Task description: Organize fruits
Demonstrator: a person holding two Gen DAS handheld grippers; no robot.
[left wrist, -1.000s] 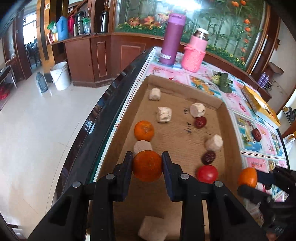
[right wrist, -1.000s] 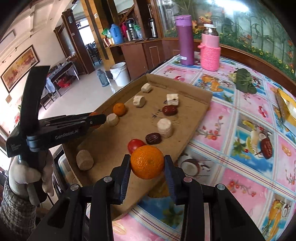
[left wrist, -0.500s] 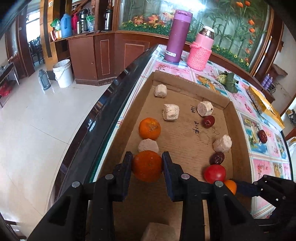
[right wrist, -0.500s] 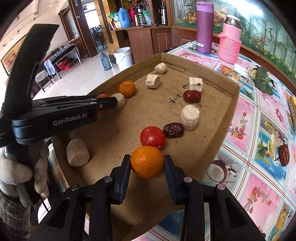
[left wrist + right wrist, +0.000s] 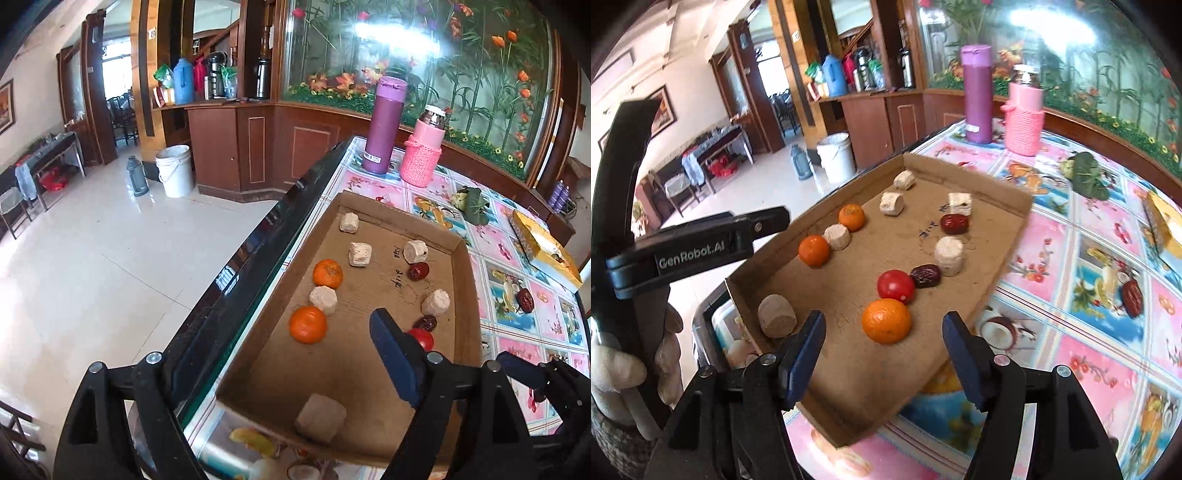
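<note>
Brown cardboard forms the shallow tray (image 5: 997, 192) that lies on the flower-patterned tabletop (image 5: 1089, 229), and nearly all the fruit sits inside it. The right tool (image 5: 882, 350) has just been opening; its jaws stand spread with an orange (image 5: 885, 320) resting on the tray floor between them, touched by neither pad. Just beyond that orange lies a red tomato (image 5: 895, 285), then a dark date (image 5: 925, 275) and a pale cork-like block (image 5: 948, 255) in a line running away from the tool. Farther still are a redder date (image 5: 955, 223) and a whitish block (image 5: 960, 202).

The left tool (image 5: 266, 354) has likewise just been opening and is spread, nothing pinched. Only its right finger (image 5: 393, 354) shows clearly in its own view. Ahead of it a second orange (image 5: 307, 324) rests loose on the cardboard, a pale block (image 5: 323, 300) touching its far side, and a third, smaller orange (image 5: 328, 273) beyond that. Two more blocks (image 5: 360, 254) lie deeper in, and one block (image 5: 320, 417) sits close to the near wall.

Outside the tray, right of the right tool, a lone date (image 5: 1132, 295) lies on the tabletop. A purple flask (image 5: 977, 92) and a pink-sleeved bottle (image 5: 1024, 118) stand at the far end.
</note>
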